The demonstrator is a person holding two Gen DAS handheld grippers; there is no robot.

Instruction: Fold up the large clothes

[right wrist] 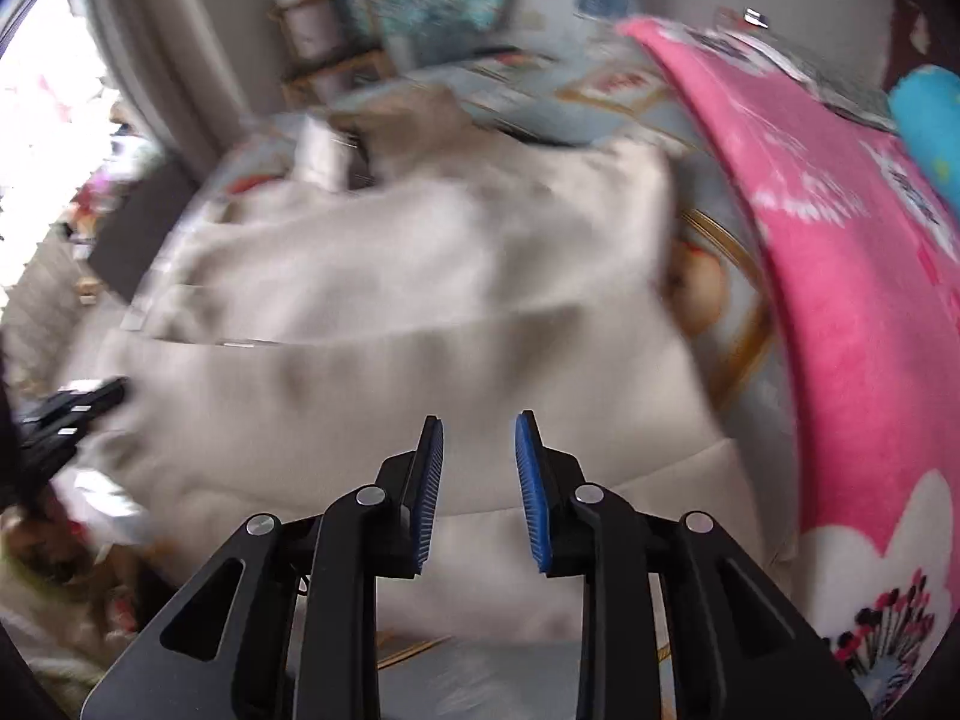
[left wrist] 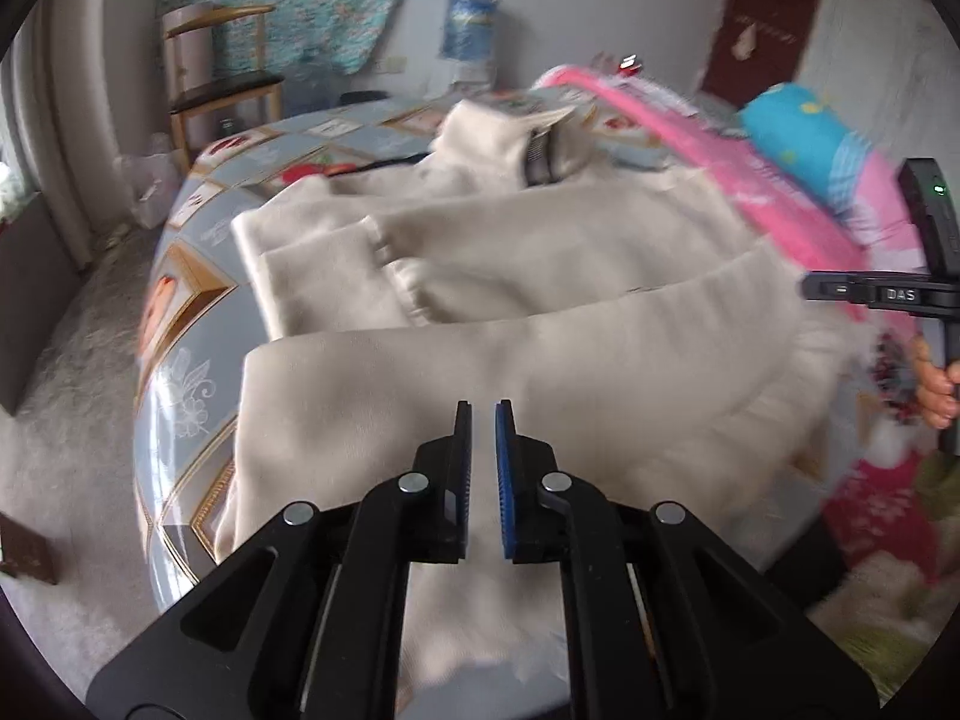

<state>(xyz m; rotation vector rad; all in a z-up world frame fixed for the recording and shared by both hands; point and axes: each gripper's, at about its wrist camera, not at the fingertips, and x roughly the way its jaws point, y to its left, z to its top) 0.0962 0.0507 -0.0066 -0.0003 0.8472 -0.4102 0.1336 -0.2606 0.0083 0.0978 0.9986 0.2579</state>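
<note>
Cream garment, thick and fleecy, lies spread over the bed, partly folded: one long band of it runs across the near edge, and behind it two sleeve ends lie side by side with their cuffs toward the bed's left edge. At the far end a grey inner collar shows where the cloth bunches up. In the right wrist view the same garment fills the middle of the frame, blurred, with a fold line crossing it.

Left gripper hovers over the near band, its jaws a narrow gap apart with nothing between them; whether the tips touch the cloth cannot be told. Right gripper hangs above the near part of the garment with its jaws plainly apart and empty. From the left wrist view its black body shows at the right edge, held by a hand. From the right wrist view the left gripper shows at the left edge, beside the garment.

The bed has a blue sheet printed with framed pictures. A pink blanket lies along the garment's right side, with a blue pillow beyond it. Past the bed stand a wooden chair and a patterned cloth hung on the wall.
</note>
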